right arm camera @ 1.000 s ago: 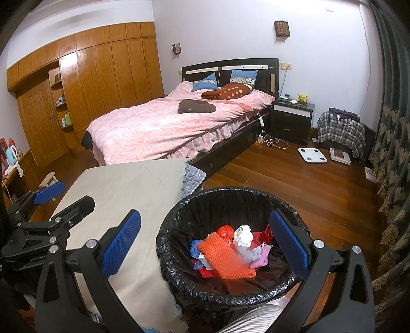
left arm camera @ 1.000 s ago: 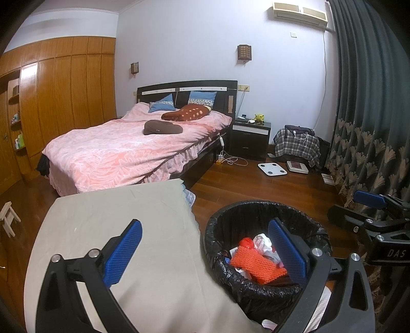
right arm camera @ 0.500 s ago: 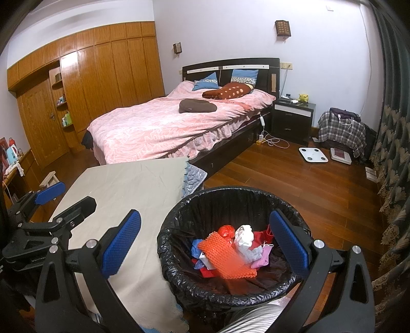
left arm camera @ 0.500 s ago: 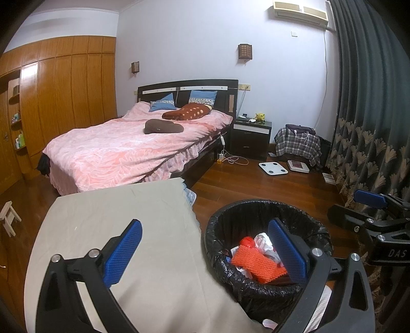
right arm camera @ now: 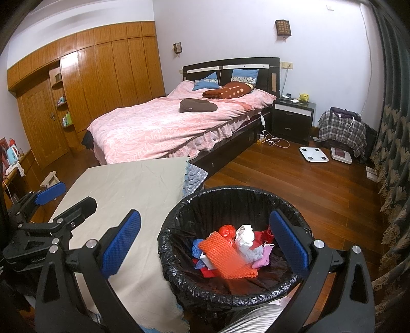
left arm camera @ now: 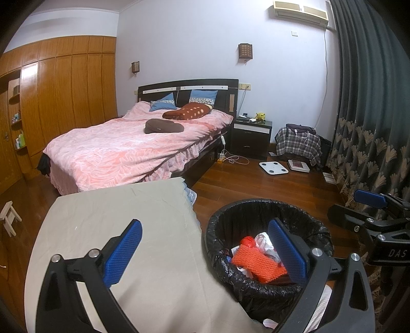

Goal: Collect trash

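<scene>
Trash [right arm camera: 226, 253] piled in black-lined bin [right arm camera: 179, 269], below right gripper [right arm camera: 205, 242]; both grippers spread wide, empty; left gripper [left arm camera: 205, 252] beside bin.

We are in a home bedroom. Far ahead of our grippers stands a bed [right arm camera: 179, 125] with a pink cover, blue pillows [right arm camera: 242, 74] against a dark headboard. Ahead and to the right of it sits a dark nightstand [right arm camera: 293, 120], with a white bathroom scale [right arm camera: 314, 154] on the wooden floor [right arm camera: 294, 184] nearer to us. Built-in wooden wardrobes [right arm camera: 102, 84] fill the wall ahead to our left, a patterned curtain [left arm camera: 371, 115] hangs at the far right, and an air conditioner [left arm camera: 301, 11] is mounted high on the wall.
</scene>
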Available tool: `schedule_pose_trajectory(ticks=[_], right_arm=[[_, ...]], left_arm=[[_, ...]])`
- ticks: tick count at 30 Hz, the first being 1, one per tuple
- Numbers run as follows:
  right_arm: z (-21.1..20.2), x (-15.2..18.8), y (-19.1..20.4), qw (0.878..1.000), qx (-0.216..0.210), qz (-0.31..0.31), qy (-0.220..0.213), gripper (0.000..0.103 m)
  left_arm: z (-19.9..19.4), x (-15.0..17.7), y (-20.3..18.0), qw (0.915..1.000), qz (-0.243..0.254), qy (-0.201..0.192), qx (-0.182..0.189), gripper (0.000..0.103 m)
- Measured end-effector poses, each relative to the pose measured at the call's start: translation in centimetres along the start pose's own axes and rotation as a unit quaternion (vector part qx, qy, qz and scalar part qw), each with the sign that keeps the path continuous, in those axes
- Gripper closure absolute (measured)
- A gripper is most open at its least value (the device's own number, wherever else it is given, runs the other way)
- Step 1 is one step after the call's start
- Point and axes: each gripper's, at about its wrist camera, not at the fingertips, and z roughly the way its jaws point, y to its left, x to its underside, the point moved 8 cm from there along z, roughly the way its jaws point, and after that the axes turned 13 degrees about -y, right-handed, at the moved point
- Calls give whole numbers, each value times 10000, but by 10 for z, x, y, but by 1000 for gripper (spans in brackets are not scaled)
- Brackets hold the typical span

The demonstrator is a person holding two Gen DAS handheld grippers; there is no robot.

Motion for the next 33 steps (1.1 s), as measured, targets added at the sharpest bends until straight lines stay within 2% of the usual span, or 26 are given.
schedule_pose_trajectory(ticks=[33], right_arm=[[0, 0, 0, 10000, 10, 6, 18, 5]], left_arm=[[-1, 11, 4, 10000, -1, 49, -8, 6]])
